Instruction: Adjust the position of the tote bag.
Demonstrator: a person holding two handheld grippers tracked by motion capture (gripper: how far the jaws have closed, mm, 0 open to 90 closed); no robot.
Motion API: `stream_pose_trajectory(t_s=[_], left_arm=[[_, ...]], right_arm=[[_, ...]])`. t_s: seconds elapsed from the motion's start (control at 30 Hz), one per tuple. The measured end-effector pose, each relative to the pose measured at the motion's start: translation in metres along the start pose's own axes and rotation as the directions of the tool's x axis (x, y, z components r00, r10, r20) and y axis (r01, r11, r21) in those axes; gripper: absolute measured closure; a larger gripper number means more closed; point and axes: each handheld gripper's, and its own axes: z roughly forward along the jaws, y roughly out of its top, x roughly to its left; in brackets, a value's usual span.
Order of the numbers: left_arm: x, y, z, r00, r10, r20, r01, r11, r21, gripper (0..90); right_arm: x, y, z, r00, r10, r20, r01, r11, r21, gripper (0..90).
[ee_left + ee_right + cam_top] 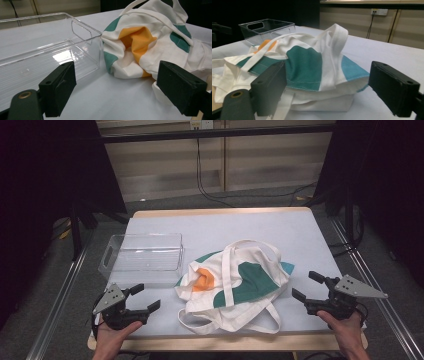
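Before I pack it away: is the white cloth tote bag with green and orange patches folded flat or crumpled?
Crumpled. The white cloth tote bag with green and orange patches lies bunched in a heap, its straps looping loose.

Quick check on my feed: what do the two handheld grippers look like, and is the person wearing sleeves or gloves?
Both the left gripper and the right gripper are black, each with two blocky jaws and a grey three-cornered plate on top. The jaw blocks show small screw holes, with a brass-coloured ring at the base. Forearms and hands are bare: no sleeves or gloves.

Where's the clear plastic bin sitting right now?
In the high view the clear plastic bin sits on the table's left half, just left of the crumpled white, green and orange cloth bag and beyond the left gripper.
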Motion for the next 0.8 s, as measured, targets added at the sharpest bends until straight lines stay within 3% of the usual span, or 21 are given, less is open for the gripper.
stream_pose_trajectory(t_s=[0.23,0.37,0.43,0.47,0.5,0.57,0.8], left_arm=[[-0.001,0.001,0.0,0.9999,0.016,0.002,-0.016,0.9999,0.003,15.9],[-0.002,0.001,0.002,0.9995,0.01,0.03,-0.011,0.9999,0.005,23.2],[-0.004,0.002,0.006,0.9989,0.005,0.047,-0.005,1.0,0.001,25.2],[-0.007,0.005,0.009,0.9986,0.031,0.043,-0.031,0.9994,0.011,26.5],[-0.007,0.005,0.009,0.9986,0.031,0.043,-0.031,0.9994,0.011,28.3],[-0.01,0.006,0.012,0.9968,0.031,0.073,-0.032,0.9993,0.016,30.4],[-0.013,0.006,0.012,0.9967,0.029,0.076,-0.031,0.9992,0.026,32.2]], right_arm=[[0.003,0.0,0.004,0.9995,-0.016,-0.028,0.016,1.0,0.017,18.2],[0.004,-0.001,0.006,0.9993,-0.008,-0.038,0.01,0.999,0.033,19.5],[0.006,0.0,0.008,0.9981,-0.006,-0.061,0.009,0.999,0.054,22.5],[0.007,0.0,0.01,0.9977,-0.01,-0.068,0.014,0.998,0.057,23.9],[0.007,0.0,0.01,0.9977,-0.01,-0.068,0.014,0.998,0.057,23.9],[0.01,0.0,0.013,0.9947,-0.029,-0.099,0.036,0.997,0.073,29.0],[0.014,-0.002,0.018,0.985,-0.045,-0.166,0.061,0.994,0.093,35.8]])
